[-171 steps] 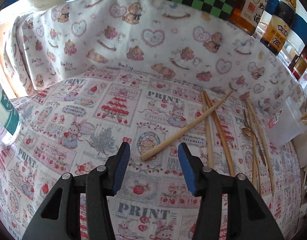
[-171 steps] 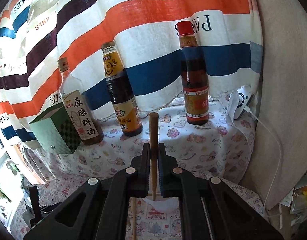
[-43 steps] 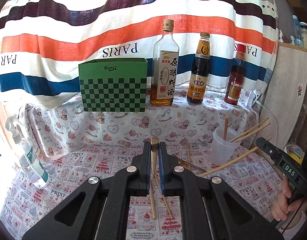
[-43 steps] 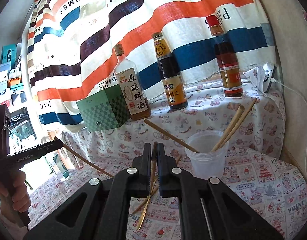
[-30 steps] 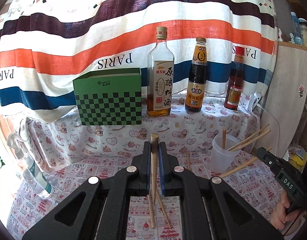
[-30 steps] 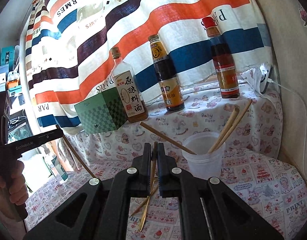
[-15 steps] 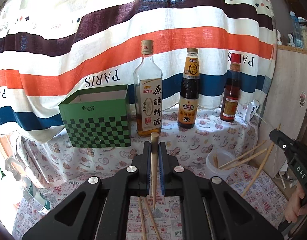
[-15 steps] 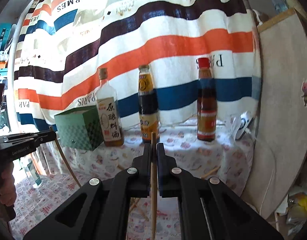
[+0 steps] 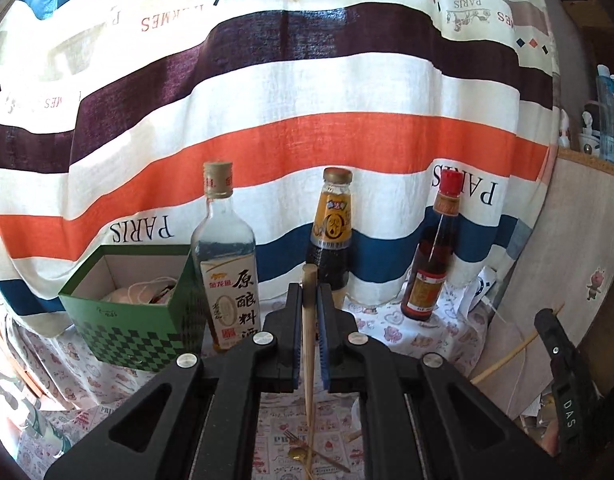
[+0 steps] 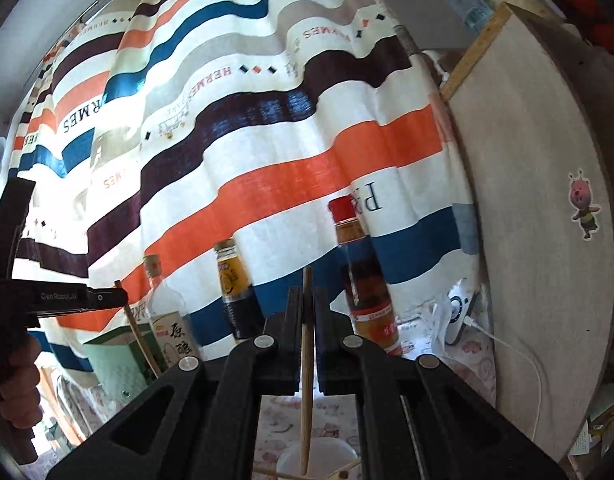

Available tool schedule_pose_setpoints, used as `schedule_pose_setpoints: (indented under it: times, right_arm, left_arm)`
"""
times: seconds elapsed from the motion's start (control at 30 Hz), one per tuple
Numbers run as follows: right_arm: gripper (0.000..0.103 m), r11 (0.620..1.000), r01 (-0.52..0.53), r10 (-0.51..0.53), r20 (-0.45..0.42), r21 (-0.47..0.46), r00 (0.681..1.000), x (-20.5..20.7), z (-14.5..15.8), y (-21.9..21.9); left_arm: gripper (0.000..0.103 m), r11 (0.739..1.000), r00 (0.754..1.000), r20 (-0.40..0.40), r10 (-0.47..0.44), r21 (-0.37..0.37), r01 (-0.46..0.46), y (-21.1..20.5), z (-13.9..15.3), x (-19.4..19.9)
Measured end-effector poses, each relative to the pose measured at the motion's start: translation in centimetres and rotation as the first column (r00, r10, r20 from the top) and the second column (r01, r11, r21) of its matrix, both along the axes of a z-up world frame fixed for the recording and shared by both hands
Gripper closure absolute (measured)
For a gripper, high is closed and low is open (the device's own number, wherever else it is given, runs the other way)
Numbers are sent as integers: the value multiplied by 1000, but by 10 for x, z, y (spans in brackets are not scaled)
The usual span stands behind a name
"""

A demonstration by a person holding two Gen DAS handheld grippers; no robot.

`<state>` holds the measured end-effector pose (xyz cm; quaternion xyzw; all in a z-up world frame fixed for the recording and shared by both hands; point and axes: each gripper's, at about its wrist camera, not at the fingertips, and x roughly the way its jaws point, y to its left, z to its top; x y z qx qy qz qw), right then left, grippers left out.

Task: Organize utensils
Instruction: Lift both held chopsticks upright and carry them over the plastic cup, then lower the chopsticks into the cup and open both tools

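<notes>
The left gripper point(image 9: 310, 312) is clamped on a wooden chopstick point(image 9: 308, 344), which stands nearly upright between the blue pads, its blunt end poking above the jaws and its thin end pointing down toward the printed tablecloth point(image 9: 283, 428). Below that tip a small gold fork point(image 9: 297, 446) and a gold spoon point(image 9: 295, 455) lie on the cloth, crossed by other chopsticks.

The right gripper point(image 10: 305, 320) is likewise closed on a second chopstick point(image 10: 306, 376), held upright with its lower end reaching down over the mouth of a translucent plastic cup point(image 10: 291, 465) at the bottom edge of the right wrist view. More chopsticks lean across the cup's rim. In the left wrist view the right gripper shows at the far right edge with its chopstick slanting out of it.

Behind both tools, on a raised ledge covered with bear-and-heart fabric, stand three bottles: a clear cooking-wine bottle point(image 9: 225, 264), a dark soy-sauce bottle point(image 9: 333, 236) and a red-capped vinegar bottle point(image 9: 433, 256). A green checkered box point(image 9: 131, 332), open at the top, sits just left of the wine bottle. A striped curtain point(image 9: 291, 92) hangs behind them all.
</notes>
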<state>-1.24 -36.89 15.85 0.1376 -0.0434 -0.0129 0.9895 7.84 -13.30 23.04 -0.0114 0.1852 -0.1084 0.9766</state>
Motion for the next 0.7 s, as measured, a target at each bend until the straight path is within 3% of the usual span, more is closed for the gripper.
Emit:
schedule_pose_setpoints:
  times: [0.1,0.23,0.4,0.57,0.7]
  right_arm:
    - [97,996,31,-32,9,89,999,8,-9,-23]
    - [97,986,3,7,-62,165,998,29,-20,-42]
    - [97,996,17,-3,-170,83,985,48,-22,-33]
    - [97,999,-14,25,-243,44,970,54,-22,-24]
    - [97,996,-26,50,-291,86,956,60,-26,-29]
  left_arm:
    - [97,999,999,22,-29,-25,30,-15,10,6]
    - [97,997,997,39,-64,-50,66,-35,8,14]
    - [97,988,990,15,-137,-74,138,-56,-10,18]
    - [97,991,991,7,-134,-15,134,-76,-42,15]
    - [97,993,993,-14,-113,39,114,-83,-66,18]
